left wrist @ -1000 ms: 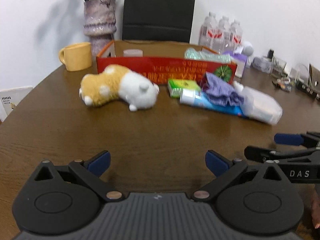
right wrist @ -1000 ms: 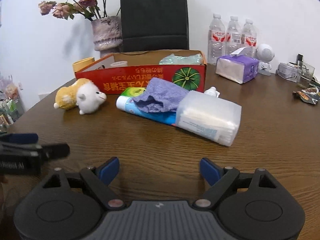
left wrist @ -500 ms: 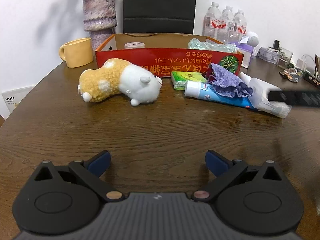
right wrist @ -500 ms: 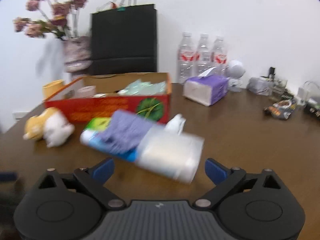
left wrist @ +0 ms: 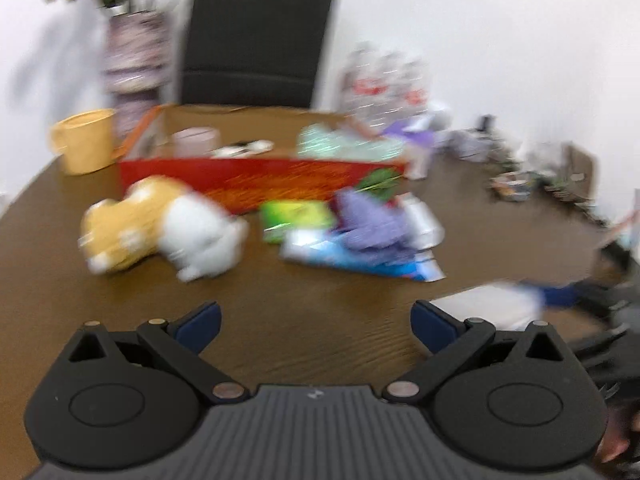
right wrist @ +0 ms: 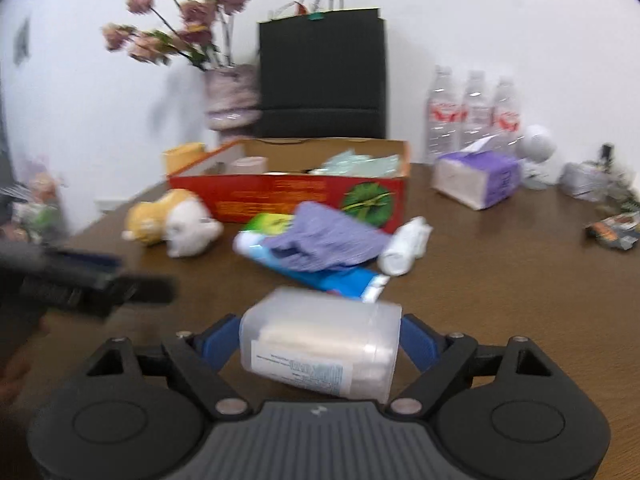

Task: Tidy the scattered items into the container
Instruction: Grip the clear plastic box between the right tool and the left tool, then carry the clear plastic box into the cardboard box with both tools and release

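Observation:
My right gripper [right wrist: 320, 338] holds a clear plastic tub of cotton pads [right wrist: 316, 356] crosswise between its blue pads, jaws closing on it, just in front of the pile. On the table lie a toothpaste tube [right wrist: 320, 276], a purple cloth [right wrist: 328, 236] draped over it, a green packet [right wrist: 268, 222], a small white bottle [right wrist: 404, 248] and a yellow-and-white plush toy [right wrist: 176, 220]. Behind them stands the open red cardboard box [right wrist: 288, 196] with a few items inside. My left gripper [left wrist: 316, 320] is open and holds nothing, short of the plush toy [left wrist: 160, 228]. That view is blurred.
A yellow mug [left wrist: 84, 144] and a vase of flowers [right wrist: 232, 96] stand left of the box, a black bag [right wrist: 320, 72] behind it. Water bottles [right wrist: 472, 108], a purple tissue pack [right wrist: 476, 180] and small clutter sit at the right. Brown wooden table [right wrist: 520, 300].
My right gripper has closed round the clear tub and drawn it away from the toothpaste tube, toward the near side. My left gripper has risen a little and stays open.

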A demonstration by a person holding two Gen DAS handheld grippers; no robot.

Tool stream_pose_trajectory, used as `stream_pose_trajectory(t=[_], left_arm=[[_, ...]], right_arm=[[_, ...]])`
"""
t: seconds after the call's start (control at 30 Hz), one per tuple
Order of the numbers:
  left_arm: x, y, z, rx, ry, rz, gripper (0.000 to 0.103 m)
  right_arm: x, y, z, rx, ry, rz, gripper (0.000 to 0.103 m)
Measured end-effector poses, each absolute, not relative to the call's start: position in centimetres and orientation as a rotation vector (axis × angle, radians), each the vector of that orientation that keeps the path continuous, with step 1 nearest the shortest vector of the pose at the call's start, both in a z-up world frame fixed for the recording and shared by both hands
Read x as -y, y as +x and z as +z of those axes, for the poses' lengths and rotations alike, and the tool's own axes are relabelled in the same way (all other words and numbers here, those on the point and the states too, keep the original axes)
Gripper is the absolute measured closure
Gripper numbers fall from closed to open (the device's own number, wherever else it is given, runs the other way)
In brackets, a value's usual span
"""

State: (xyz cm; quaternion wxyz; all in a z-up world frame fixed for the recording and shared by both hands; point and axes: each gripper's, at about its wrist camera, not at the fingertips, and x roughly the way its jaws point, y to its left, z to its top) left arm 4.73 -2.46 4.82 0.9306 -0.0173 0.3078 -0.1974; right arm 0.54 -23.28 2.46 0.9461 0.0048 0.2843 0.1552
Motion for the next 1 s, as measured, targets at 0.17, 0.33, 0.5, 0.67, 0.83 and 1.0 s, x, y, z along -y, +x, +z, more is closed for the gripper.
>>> stream_pose_trajectory(t=[0.17, 0.33, 0.5, 0.67, 0.83, 1.0], left_arm=[[5.1, 3.0, 4.8, -0.549, 0.231, -0.562, 0.0], [9.1, 3.1, 4.0, -0.511, 0.45, -0.878, 0.0], [12.9, 6.6, 1.6, -0.588, 0.623, -1.024, 0.0], [12.4, 9.7, 0.9, -0.678, 0.534, -1.19, 0.035], [11.6, 10.7, 1.2, -0.675, 0.541, -1.254, 0.038], [10.5, 11.3, 2.9, -0.616, 0.581, -1.28, 0.039]], right_arm=[[26.7, -0.3, 4.4, -0.609, 0.106, 0.362, 0.016], [30.4, -0.2, 5.1, -0.673, -0.147, 0.565, 0.012], [31.4, 3.4, 3.2, -0.734, -0.48, 0.799, 0.013], [29.6, 7.4, 2.7, -0.801, -0.614, 0.993, 0.014], [26.6, 10.2, 2.8, -0.875, -0.655, 1.152, 0.025], [24.9, 11.5, 4.2, -0.901, -0.739, 1.157, 0.036]])
